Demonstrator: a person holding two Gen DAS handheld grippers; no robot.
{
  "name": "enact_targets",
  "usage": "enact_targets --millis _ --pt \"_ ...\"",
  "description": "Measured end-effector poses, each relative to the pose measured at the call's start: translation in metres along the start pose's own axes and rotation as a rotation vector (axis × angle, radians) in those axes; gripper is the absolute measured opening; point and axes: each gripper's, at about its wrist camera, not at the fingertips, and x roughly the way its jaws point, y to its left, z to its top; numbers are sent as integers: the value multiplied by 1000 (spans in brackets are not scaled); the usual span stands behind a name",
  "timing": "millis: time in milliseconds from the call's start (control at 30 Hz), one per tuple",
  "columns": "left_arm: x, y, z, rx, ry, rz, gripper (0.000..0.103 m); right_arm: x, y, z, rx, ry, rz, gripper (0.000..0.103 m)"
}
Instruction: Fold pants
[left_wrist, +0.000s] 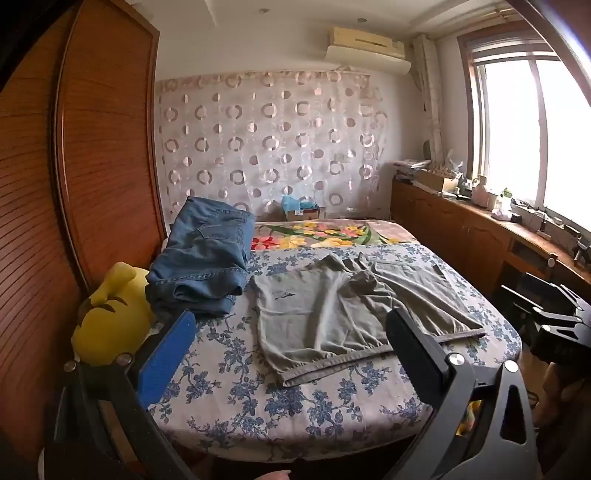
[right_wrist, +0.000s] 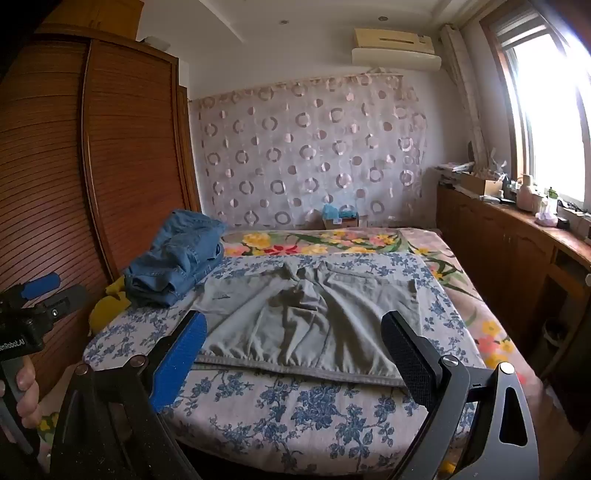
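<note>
Grey-green shorts (left_wrist: 332, 314) lie spread flat on the blue-flowered bedsheet (left_wrist: 258, 398), waistband toward me, legs pointing to the far side. From the right wrist the same shorts (right_wrist: 306, 325) fill the middle of the bed. My left gripper (left_wrist: 291, 328) hovers open above the near edge of the bed, nothing between its fingers. My right gripper (right_wrist: 295, 332) is also open and empty, short of the waistband. The right gripper (left_wrist: 546, 317) shows at the right edge of the left wrist view, and the left gripper (right_wrist: 51, 291) shows at the left of the right wrist view.
A pile of folded blue jeans (left_wrist: 203, 258) sits at the far left of the bed beside a yellow plush toy (left_wrist: 110, 317). A wooden wardrobe (left_wrist: 74, 166) stands on the left. A low wooden cabinet (left_wrist: 461, 229) with clutter runs under the window on the right.
</note>
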Motion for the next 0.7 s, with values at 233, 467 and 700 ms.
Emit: enact_targets --millis 233,467,700 --pt "-7 -2 2 0 -4 1 103 1 0 0 -5 6 -6 96" --pt "-4 -1 0 -9 0 -7 103 -1 1 0 -5 4 -5 96" --pt "-1 -3 -4 -14 6 -9 103 -1 0 -1 -4 2 -5 96"
